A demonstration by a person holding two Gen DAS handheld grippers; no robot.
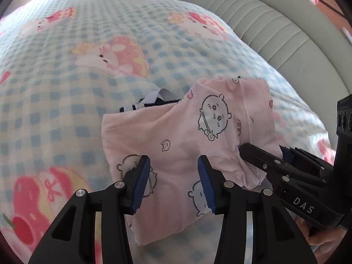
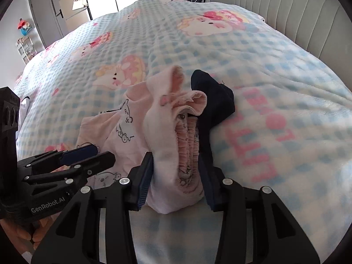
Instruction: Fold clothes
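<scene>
Gripping bunched pink clothes on the bed

The right gripper [image 2: 176, 176] has its jaws clamped on the gathered waistband of the pink garment [image 1: 176, 136], lifting that edge. The left gripper [image 1: 173, 180] hovers over the flat part with jaws wide, holding nothing. Beyond lie a dark garment [image 2: 211, 101] and the checked blanket [image 1: 92, 66].

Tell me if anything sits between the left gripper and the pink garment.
Nothing visible does. The left gripper hangs open directly over the pink garment, jaws spread, with only bare cloth between them. The right gripper already clamps the bunched edge beside it.
</scene>
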